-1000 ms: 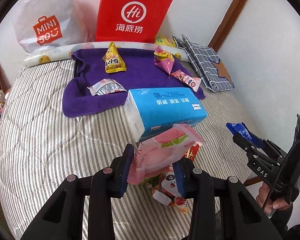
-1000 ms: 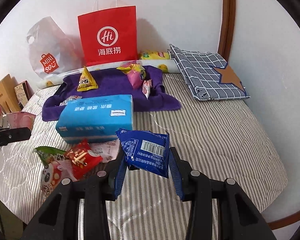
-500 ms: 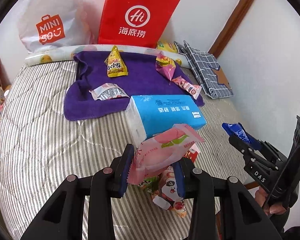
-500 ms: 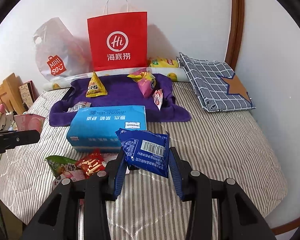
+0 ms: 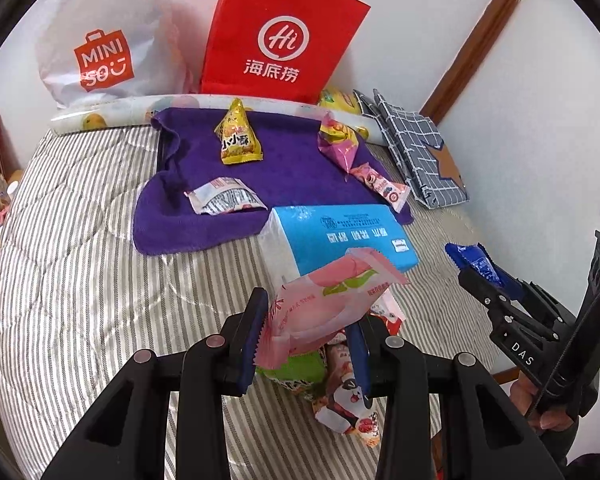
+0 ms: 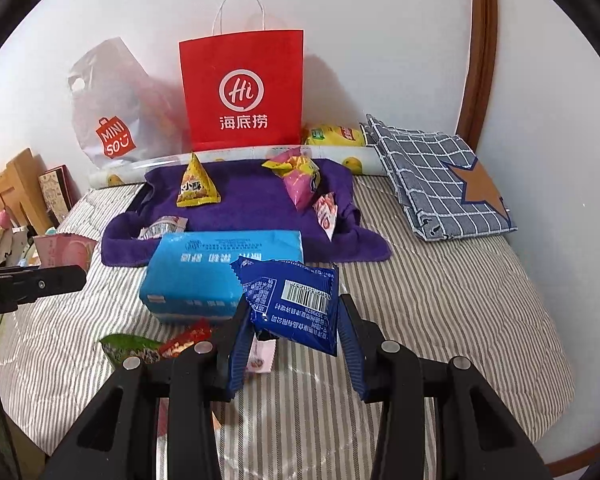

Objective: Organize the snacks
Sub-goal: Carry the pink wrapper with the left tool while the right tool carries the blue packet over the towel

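Note:
My left gripper [image 5: 306,338] is shut on a pink peach snack packet [image 5: 332,300], held above the striped bed. My right gripper [image 6: 292,344] is shut on a blue snack packet [image 6: 296,300]; it also shows in the left wrist view [image 5: 476,264]. A purple towel [image 5: 284,168] at the back holds a yellow triangular packet [image 5: 236,140], a white packet [image 5: 224,200], a pink-yellow packet [image 5: 338,144] and a small pink bar [image 5: 380,186]. A pile of loose snacks [image 5: 348,392] lies under my left gripper.
A blue tissue pack [image 5: 340,240] lies in front of the towel. A red paper bag [image 5: 280,36] and a white Miniso bag [image 5: 100,40] stand against the wall. A folded checked cloth [image 6: 440,184] lies at right. The bed edge is near right.
Both grippers have risen and drawn back a little with their packets still held; the scene sits lower and farther in both views.

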`<state>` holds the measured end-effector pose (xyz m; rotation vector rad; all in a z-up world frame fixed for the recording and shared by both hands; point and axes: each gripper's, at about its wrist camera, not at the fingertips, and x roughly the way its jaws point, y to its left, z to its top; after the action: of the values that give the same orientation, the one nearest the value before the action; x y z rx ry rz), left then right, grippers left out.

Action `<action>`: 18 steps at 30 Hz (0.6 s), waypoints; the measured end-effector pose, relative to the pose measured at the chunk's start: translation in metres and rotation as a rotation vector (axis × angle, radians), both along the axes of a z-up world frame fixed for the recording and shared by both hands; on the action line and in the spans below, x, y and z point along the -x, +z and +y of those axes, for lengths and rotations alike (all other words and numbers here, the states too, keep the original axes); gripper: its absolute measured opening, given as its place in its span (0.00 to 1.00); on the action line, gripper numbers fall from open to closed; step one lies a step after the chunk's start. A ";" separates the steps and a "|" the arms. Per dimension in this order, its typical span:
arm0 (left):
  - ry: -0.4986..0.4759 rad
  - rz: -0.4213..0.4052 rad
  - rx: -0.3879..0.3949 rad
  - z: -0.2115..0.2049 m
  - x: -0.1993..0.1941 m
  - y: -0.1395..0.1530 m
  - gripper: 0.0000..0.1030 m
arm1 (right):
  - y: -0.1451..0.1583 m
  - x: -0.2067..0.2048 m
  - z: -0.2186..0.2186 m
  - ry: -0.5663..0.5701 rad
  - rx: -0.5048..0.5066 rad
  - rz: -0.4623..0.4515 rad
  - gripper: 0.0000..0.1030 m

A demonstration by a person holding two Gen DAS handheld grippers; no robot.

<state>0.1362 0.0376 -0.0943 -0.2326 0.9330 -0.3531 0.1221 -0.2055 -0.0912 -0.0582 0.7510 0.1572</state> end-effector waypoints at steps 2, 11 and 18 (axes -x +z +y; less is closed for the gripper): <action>0.001 -0.003 -0.006 0.000 -0.004 0.001 0.37 | 0.001 -0.005 0.001 -0.002 -0.001 -0.002 0.38; -0.007 -0.015 -0.035 -0.003 -0.022 0.003 0.37 | 0.003 -0.023 0.003 -0.004 0.003 -0.009 0.38; -0.006 -0.018 -0.030 -0.003 -0.039 0.008 0.37 | 0.007 -0.042 0.004 -0.003 0.000 -0.014 0.38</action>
<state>0.1755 0.0343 -0.0866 -0.1991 0.9208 -0.3456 0.1640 -0.2014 -0.0846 -0.0584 0.7374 0.1536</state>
